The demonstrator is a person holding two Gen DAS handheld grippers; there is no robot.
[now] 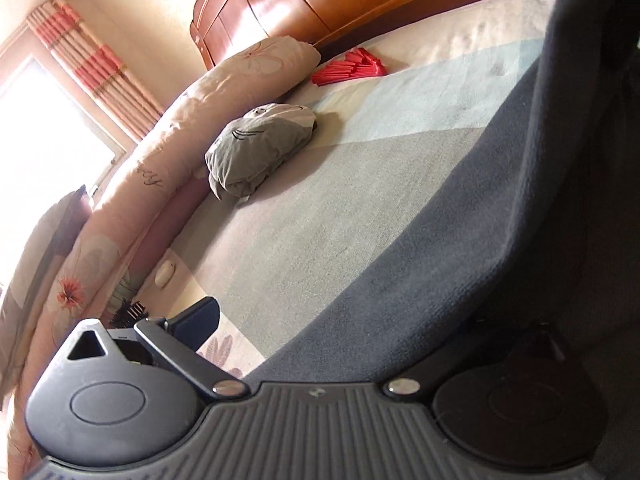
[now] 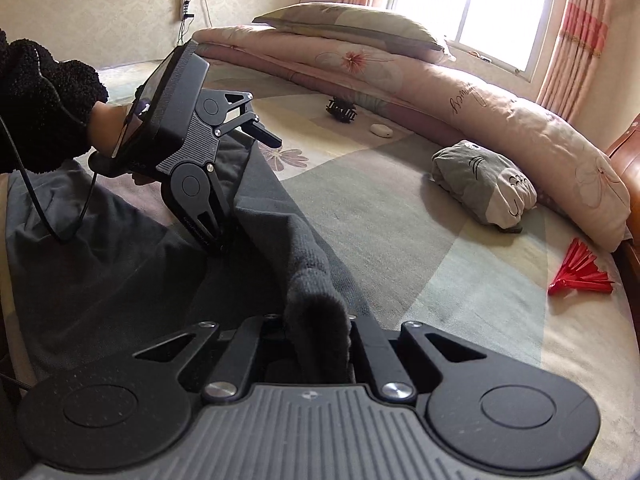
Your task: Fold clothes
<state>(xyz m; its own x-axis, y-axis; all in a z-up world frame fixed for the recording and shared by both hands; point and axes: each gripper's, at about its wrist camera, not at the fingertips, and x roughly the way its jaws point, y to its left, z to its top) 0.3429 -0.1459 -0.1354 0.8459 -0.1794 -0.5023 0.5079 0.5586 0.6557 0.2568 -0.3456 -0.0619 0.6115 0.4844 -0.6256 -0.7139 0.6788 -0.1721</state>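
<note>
Pinching a fold of the dark grey garment (image 2: 316,280), the right gripper (image 2: 318,336) has its jaws drawn narrow around the cloth, lifting a ridge of it off the bed (image 2: 400,216). The rest of the garment lies spread across the near side of the bed. The left gripper (image 2: 240,184) stands wide, one finger (image 2: 266,134) raised clear, the other down against the garment; whether it presses the cloth I cannot tell. A folded grey garment (image 2: 482,184) sits well apart, beside the rolled floral quilt (image 2: 520,120), near a red fan (image 2: 580,272).
</note>
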